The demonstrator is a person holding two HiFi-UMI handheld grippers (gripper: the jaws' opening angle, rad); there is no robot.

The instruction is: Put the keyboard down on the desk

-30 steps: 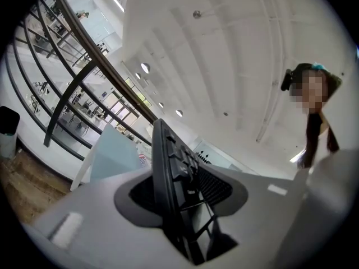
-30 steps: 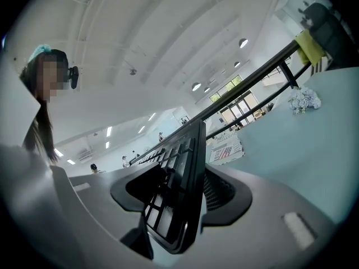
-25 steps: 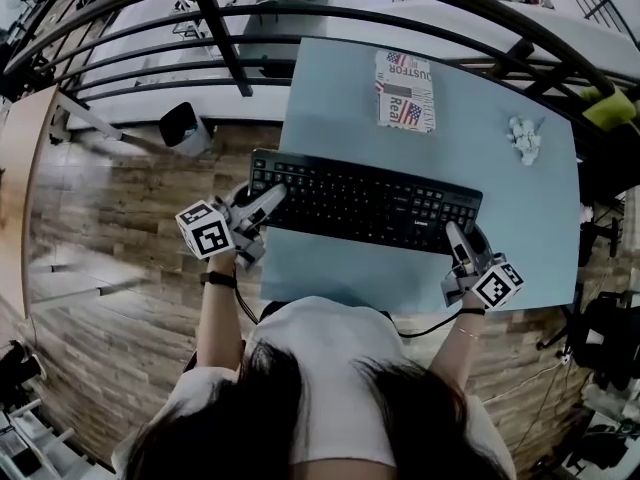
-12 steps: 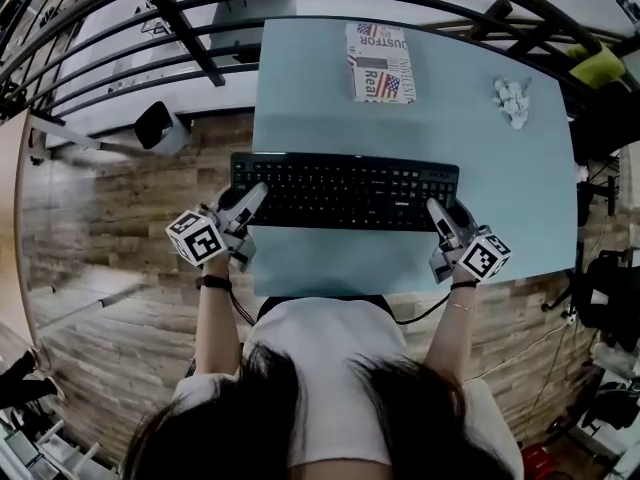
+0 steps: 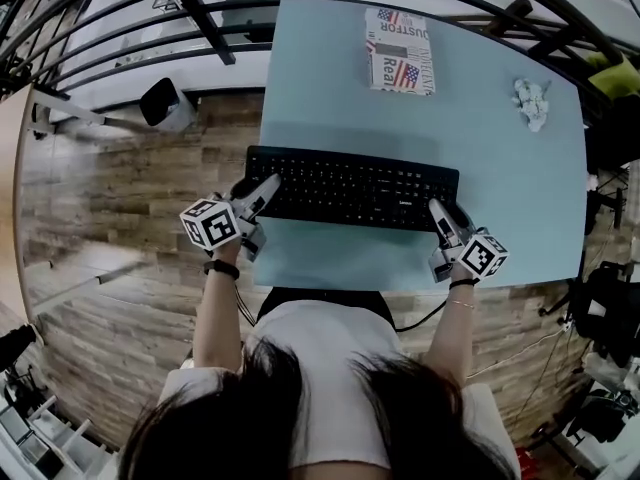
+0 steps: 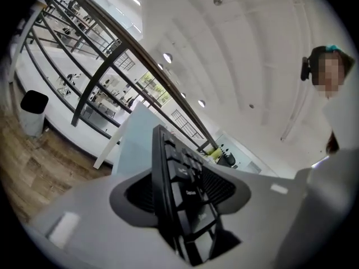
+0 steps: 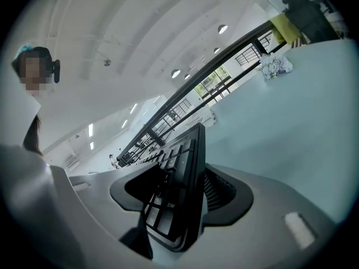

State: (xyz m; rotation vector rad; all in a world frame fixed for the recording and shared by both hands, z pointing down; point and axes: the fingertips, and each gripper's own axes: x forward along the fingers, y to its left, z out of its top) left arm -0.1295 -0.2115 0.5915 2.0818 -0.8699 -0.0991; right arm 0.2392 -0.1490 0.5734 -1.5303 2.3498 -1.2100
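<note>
The black keyboard lies flat across the light blue desk, parallel to its near edge. My left gripper straddles the keyboard's left end and its jaws are opening. In the left gripper view the keyboard stands edge-on between the jaws with a gap to the ribbed pad. My right gripper straddles the right end. In the right gripper view the keyboard sits between wide jaws, with space on the key side.
A folded newspaper lies at the desk's far edge and a crumpled white wad at the far right. A dark bin stands on the wood floor left of the desk. Black railings run behind.
The keyboard has swung from a slant to square with the desk edge and come down onto it. Both grippers stayed at its ends, and the left jaws have spread.
</note>
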